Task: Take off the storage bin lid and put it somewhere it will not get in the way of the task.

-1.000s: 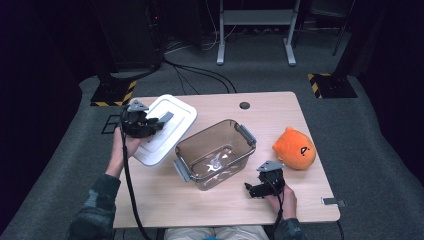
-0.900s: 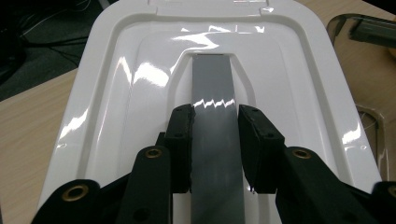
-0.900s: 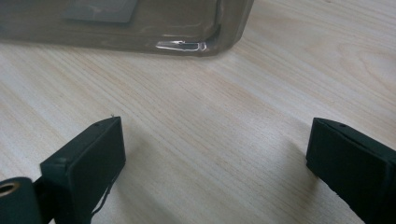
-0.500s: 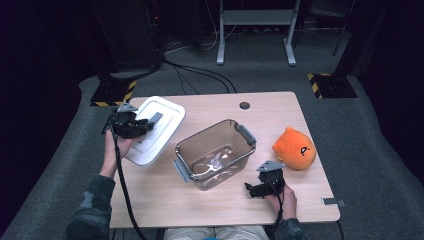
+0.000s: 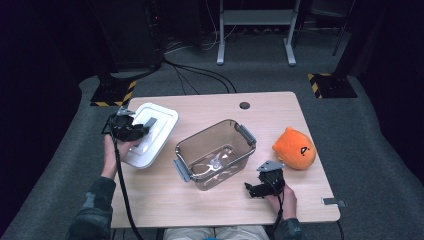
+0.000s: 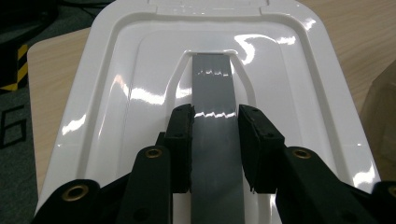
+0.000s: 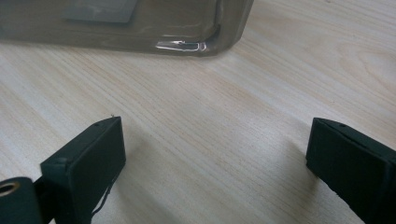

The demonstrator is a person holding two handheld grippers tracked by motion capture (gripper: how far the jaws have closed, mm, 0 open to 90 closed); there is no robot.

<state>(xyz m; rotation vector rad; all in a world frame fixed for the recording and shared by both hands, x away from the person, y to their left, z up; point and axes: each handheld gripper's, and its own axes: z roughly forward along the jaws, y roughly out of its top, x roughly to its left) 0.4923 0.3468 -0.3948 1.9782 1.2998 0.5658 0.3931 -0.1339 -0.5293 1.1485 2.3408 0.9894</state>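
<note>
1. A white rectangular lid [image 5: 150, 134] sits at the left edge of a light wooden tabletop [image 5: 210, 210], overhanging that edge slightly.
2. In the high view the lid's long axis runs on a diagonal, from the near left up toward the far right, roughly in line with the tub beside it.
3. A grey handle strip [image 6: 215, 130] runs down the middle of the lid, along its long axis.
4. The left claw [image 6: 215, 140] is clenched on that grey handle strip, one black jaw pressed to each long side of it.
5. In the high view the left claw [image 5: 131, 128] sits over the near left part of the lid, with the person's left hand [image 5: 111, 152] behind it.
6. Just to the right of the lid stands a clear brownish tub [image 5: 216, 154] with grey latches at both ends and a small shiny metal object inside.
7. The right claw [image 5: 264, 186] rests low over the tabletop, near the tub's near right corner; its jaws stand wide apart with only bare wood between them.
8. An orange plush toy [image 5: 295, 148] lies to the right of the tub, apart from both claws.
</note>
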